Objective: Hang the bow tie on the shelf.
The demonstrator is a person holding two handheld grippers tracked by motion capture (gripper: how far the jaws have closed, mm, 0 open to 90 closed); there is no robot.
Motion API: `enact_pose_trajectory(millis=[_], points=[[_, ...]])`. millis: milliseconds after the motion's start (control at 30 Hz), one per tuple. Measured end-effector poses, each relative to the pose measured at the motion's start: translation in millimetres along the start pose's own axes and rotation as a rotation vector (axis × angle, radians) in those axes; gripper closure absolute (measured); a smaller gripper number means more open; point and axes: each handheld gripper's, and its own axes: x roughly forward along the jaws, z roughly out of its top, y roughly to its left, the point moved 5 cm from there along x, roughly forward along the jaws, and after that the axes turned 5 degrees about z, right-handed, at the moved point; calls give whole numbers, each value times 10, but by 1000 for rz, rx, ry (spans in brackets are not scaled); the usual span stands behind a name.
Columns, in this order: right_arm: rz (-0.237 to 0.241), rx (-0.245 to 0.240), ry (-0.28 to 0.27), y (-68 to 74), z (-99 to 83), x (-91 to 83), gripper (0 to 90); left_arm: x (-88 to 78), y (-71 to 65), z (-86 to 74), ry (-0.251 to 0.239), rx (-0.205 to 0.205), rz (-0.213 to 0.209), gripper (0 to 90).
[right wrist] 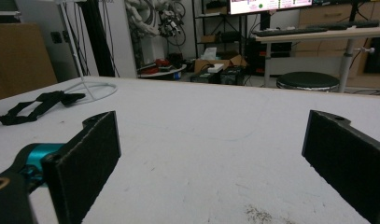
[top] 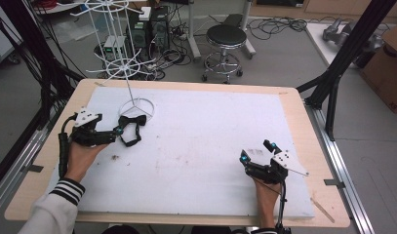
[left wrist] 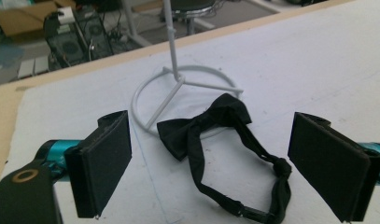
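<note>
From the high view we've got the left gripper at the table's far left, jaws spread, right next to a black bow tie that lies partly over the ring base of a white wire stand. The right gripper sits well apart on the white mat, near the right edge, also spread wide.

Left gripper view – the bow tie lies flat between the two open pads, its strap looping toward us, knot end touching the stand's ring.

Right gripper view – jaws released, nothing between them, and the bow tie is far off at left beside the stand.
</note>
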Motion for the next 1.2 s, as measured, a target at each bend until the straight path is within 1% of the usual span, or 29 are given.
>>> enact_pose_trajectory(millis=[67,100,133,167,267,333,367,433,467,500,567,633,700,800,867,933,967,1000,1067,1100,1200], points=[[-1,2,-1,0,-1,0,34,49,17,14,31,-27,-9,138],[-1,2,-1,0,-1,0,34,72,24,21,32,-39,-9,138],[1,3,-1,0,0,0,34,94,30,21,48,-50,-13,138],[-1,2,-1,1,-1,0,34,119,33,20,53,-48,-15,139],[-1,-1,0,1,0,0,34,180,42,4,79,-42,-3,138],[-1,-1,-1,1,0,1,34,220,55,1,106,-27,5,139],[-1,-1,0,-1,0,0,34,242,59,7,118,-26,10,139],[1,4,-1,1,0,0,34,278,68,40,137,-20,7,138],[1,4,-1,1,0,-1,34,287,73,55,129,-23,8,139],[1,4,-1,1,0,0,34,303,78,60,141,-28,9,139],[1,4,-1,1,0,-1,34,336,88,56,157,-18,10,139],[-2,1,-4,-6,2,0,34,364,98,43,161,-39,5,139],[-2,0,-4,-7,1,0,34,393,118,17,175,-52,2,140],[1,4,-1,0,-1,-1,34,449,130,-34,203,-55,2,145],[1,3,-1,1,0,0,34,478,130,-53,213,-54,0,151],[1,-3,-4,-6,2,1,34,511,126,-74,221,-64,2,171],[0,-4,-5,-8,2,1,34,524,131,-90,233,-68,4,171],[1,4,-1,1,0,-1,34,541,134,-105,242,-71,8,171],[0,-2,-1,0,0,1,34,567,138,-134,264,-73,13,171],[-1,-2,-1,1,-1,1,34,579,134,-144,268,-76,14,171],[-1,-3,0,0,-1,0,34,606,116,-169,286,-65,11,175]])
